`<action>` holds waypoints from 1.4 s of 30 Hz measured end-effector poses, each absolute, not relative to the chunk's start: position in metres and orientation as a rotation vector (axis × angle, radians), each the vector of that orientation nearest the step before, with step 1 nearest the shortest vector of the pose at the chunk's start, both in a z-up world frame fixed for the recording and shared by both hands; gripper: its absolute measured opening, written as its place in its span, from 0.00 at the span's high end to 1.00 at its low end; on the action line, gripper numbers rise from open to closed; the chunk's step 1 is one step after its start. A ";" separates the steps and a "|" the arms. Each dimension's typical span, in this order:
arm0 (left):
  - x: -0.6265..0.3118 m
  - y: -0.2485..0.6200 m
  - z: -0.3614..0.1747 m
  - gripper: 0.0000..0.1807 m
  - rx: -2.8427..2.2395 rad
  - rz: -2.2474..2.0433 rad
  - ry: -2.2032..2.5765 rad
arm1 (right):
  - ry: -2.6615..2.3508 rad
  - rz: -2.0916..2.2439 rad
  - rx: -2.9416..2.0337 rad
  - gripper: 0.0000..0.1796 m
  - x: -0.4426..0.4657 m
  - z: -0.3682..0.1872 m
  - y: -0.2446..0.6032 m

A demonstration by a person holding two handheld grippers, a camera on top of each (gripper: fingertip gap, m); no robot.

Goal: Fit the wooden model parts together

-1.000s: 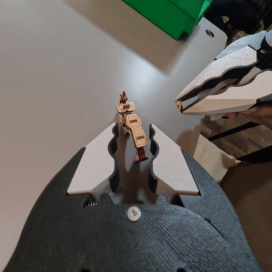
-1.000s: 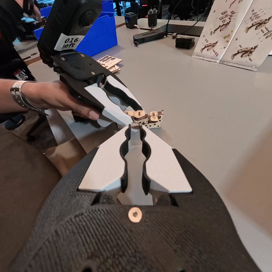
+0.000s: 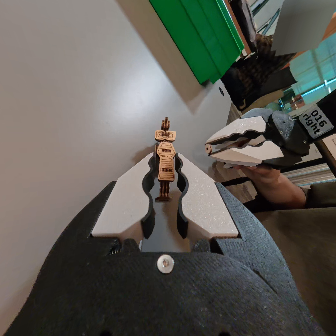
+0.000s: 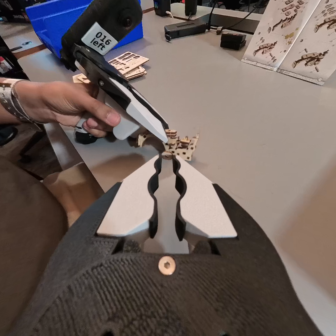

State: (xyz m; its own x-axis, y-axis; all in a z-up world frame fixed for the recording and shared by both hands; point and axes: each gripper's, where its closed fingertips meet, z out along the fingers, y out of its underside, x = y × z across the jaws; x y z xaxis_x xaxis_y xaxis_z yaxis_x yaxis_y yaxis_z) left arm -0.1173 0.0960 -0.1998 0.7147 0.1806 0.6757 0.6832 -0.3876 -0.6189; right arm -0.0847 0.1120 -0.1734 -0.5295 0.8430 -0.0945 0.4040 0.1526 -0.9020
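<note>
Now that the left gripper (image 3: 165, 154) has closed from a wide spread a second ago onto the wooden model (image 3: 165, 160), pinching its flanks, the body looks steadied on the grey table (image 3: 72, 109) near its right edge. To its right, the right gripper (image 3: 209, 150) pinches a small round disc (image 3: 207, 149), ready to fit onto the slatted, slotted assembly.

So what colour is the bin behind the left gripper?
Blue. The bin shows best in the right wrist view, behind the left gripper.
</note>
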 end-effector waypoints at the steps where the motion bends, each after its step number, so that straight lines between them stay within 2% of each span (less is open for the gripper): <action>1: -0.115 0.096 -0.199 0.91 -1.935 -0.633 -0.648 | -2.011 1.331 -1.177 0.94 -0.085 -0.175 0.111; 18: -0.101 0.096 -0.200 0.90 -1.946 -0.681 -0.619 | -2.122 1.080 -1.058 0.94 -0.096 -0.201 0.095; 42: -0.099 0.096 -0.201 0.90 -1.952 -0.678 -0.607 | -2.096 1.078 -1.114 0.94 -0.098 -0.198 0.098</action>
